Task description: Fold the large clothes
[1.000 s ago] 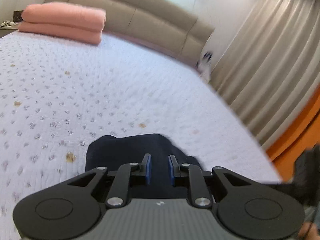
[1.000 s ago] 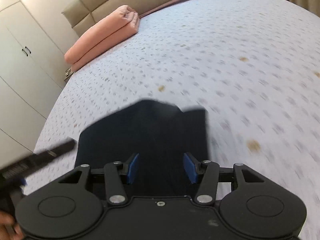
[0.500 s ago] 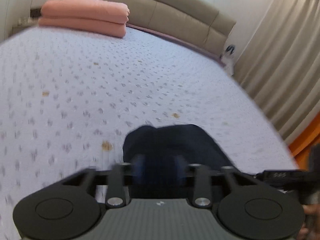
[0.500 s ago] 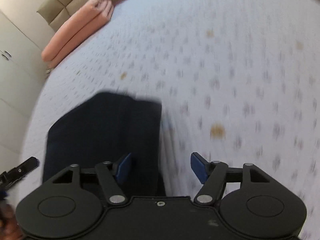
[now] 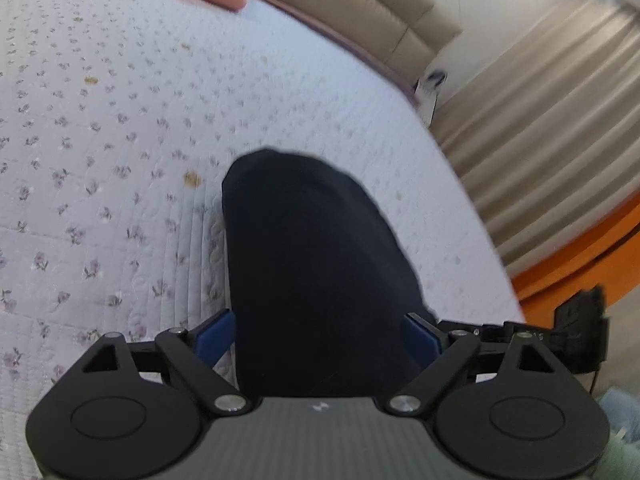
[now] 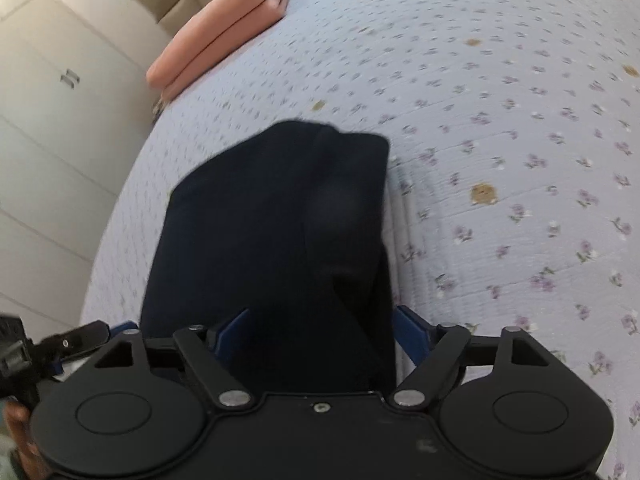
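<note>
Since a second ago both hand-held grippers have just been opening: the left hand-held gripper point(image 5: 316, 336) and right hand-held gripper point(image 6: 320, 334) now stand wide, gripping nothing, the folded dark garment point(image 5: 312, 264) lying between their fingers on the bed point(image 5: 100, 140). A finger catching the cloth could undo the fold. Floral quilt; pink bedding point(image 6: 224, 28) by the headboard point(image 5: 360, 4); curtains point(image 5: 540, 120), wardrobe point(image 6: 48, 128).

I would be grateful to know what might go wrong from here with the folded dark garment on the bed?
1. The dark garment lies between the spread pads of the left tool, whose jaws have just been opening; pulling back could snag and undo the fold.
2. Likewise the right tool, also just opened, over its right edge.
3. It lies near the bedspread edge and might slide off.
</note>
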Motion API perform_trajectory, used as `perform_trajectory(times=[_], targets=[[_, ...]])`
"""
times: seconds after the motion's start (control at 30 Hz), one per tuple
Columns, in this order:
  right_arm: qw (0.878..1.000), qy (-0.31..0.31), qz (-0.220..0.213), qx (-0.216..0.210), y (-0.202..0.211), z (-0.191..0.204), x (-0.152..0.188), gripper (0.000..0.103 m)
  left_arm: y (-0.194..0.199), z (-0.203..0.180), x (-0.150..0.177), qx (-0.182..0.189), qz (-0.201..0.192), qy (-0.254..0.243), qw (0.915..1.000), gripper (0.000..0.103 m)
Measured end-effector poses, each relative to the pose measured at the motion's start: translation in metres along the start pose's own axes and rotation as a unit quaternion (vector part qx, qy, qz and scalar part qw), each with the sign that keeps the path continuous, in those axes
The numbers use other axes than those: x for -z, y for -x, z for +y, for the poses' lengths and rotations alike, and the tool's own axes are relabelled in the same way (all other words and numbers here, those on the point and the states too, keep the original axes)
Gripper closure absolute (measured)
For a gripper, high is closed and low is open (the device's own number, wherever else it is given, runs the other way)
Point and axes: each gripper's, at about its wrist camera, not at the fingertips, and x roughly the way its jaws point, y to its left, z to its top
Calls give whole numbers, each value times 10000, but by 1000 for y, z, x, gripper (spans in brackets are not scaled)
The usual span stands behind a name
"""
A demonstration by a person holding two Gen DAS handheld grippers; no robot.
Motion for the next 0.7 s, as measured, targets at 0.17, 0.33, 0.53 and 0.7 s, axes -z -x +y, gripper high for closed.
perform_trajectory(times=[0.17,0.33,0.53,0.7], targets=[[9998,78,68,154,-30,-11,4,0,-25,2,4,66,295,-6,9995,11],[9973,-253,402,-557,-48,-37,0,0,-55,16,7,248,562,221,9979,3],[9950,-189,416,-887,-59,-29,6,8,-65,34,14,592,476,580,9954,8],[9974,-106,66,-706,-51,-15,16,33,-52,23,19,512,218,68,9984,38]])
